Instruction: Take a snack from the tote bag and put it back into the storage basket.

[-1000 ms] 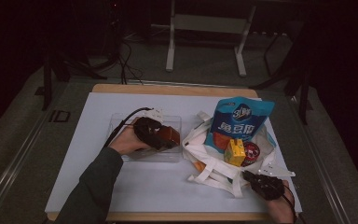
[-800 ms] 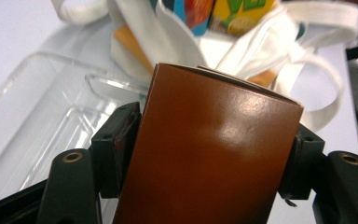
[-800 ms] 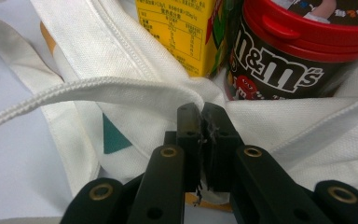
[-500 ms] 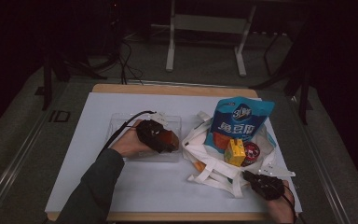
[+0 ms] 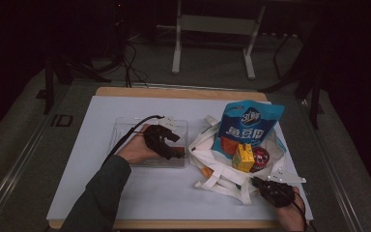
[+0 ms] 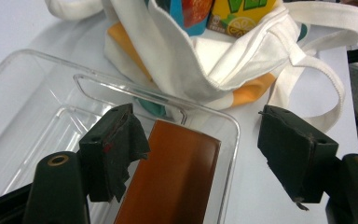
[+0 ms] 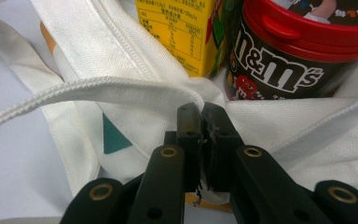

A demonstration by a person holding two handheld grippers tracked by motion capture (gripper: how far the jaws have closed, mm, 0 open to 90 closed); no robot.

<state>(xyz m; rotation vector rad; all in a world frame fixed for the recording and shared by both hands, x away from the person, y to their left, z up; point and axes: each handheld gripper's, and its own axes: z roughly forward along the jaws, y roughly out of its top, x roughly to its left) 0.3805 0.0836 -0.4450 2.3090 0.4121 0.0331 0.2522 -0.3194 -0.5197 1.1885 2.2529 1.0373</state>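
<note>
nearest the person, the right gripper (image 5: 269,189) sits at the counter's (image 5: 101,193) front right corner with its jaws pressed together on the rim of the white tote bag (image 7: 135,100), pinning the cloth. just beyond it, inside the bag, stand a yellow juice carton (image 5: 243,158), a red-lidded m&m's tub (image 7: 289,60) and, tallest and furthest back, a blue snack pouch (image 5: 248,126). to the left, the left gripper (image 6: 200,158) hangs over the clear plastic tray (image 6: 37,93) with its jaws wide apart, holding nothing; a brown flat packet (image 6: 172,177) lies in the tray below them. judged from this layout, one item appears moved from bag to tray, or awaits bagging; the direction cannot be told, and three items remain in the bag.
</note>
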